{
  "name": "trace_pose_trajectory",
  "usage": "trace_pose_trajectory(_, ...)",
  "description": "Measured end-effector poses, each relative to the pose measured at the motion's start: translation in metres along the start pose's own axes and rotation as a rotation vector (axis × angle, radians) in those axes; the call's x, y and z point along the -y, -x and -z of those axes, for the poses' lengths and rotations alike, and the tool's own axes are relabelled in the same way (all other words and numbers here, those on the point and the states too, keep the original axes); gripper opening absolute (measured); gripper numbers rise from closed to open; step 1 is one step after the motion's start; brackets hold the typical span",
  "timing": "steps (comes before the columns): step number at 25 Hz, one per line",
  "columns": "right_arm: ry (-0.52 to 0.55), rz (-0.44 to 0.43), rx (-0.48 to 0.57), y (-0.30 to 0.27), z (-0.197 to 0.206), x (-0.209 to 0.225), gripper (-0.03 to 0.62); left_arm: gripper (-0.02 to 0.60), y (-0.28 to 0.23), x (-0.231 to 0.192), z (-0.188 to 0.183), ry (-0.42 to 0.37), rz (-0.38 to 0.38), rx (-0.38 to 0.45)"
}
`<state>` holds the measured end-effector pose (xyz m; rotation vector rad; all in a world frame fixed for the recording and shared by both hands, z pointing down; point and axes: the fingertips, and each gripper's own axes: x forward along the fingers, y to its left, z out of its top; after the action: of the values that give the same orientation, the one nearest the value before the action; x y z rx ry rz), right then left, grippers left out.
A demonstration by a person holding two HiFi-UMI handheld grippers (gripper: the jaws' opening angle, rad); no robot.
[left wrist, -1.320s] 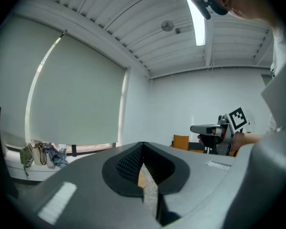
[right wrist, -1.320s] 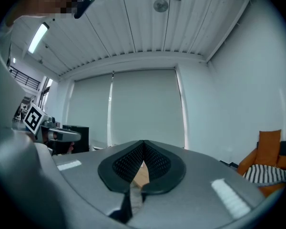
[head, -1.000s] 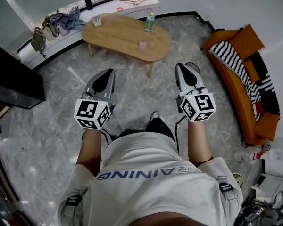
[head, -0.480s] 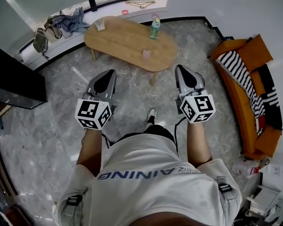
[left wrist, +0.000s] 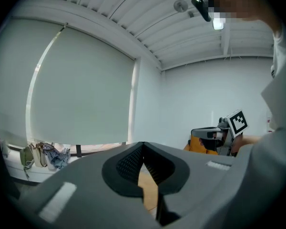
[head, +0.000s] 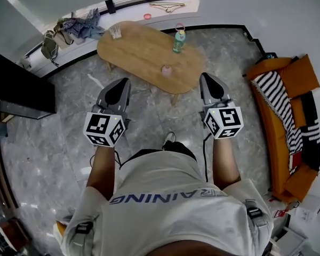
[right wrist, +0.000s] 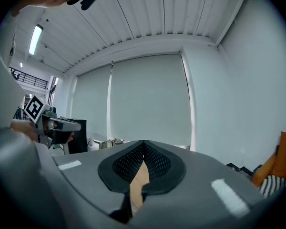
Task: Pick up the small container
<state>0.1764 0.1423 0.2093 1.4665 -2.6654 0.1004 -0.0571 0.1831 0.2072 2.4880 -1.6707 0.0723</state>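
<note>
Left claw: pads pressed together at the tips, nothing between them; in the left gripper view only a wedge of table wood shows below the meeting point.
Right claw: likewise pressed together and empty; held near level, side by side with the left.
Small container: pale pink, standing on the near part of the oval wooden table, out in front of both claws and apart from them.
Bearing: ahead and to the right of the left claw, ahead and to the left of the right claw, so roughly between their lines.
Nearer hand: close to even; the right looks slightly nearer (judgement).
Long axis: container too small to show one; the table's runs from ahead of the left claw toward the right claw.
Neighbour: green bottle, beyond the container, well apart.
Stage: approach; the jaws need spreading before any grasp.
</note>
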Motion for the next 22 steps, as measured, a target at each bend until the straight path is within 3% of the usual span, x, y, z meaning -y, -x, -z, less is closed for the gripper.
trace_pose_trajectory(6,-0.050,-0.023,-0.015,-0.031,0.020,0.043,0.017,0.002,-0.038,-0.001,-0.019,-0.044,-0.053,0.069)
trace_pose_trajectory(11,-0.114,-0.009,-0.044,-0.045,0.048,0.061,0.017,0.002,-0.067,-0.004,-0.005,-0.054,-0.045,-0.014)
trace_pose_trajectory(18,-0.100,0.086,-0.089,-0.068,0.059,0.095,0.017,0.002,-0.129,-0.009,0.009,-0.026,0.069,-0.042)
trace_pose_trajectory(22,-0.100,0.152,-0.122,-0.096,0.064,0.102,0.017,0.002,-0.160,-0.037,0.006,-0.035,0.106,-0.003)
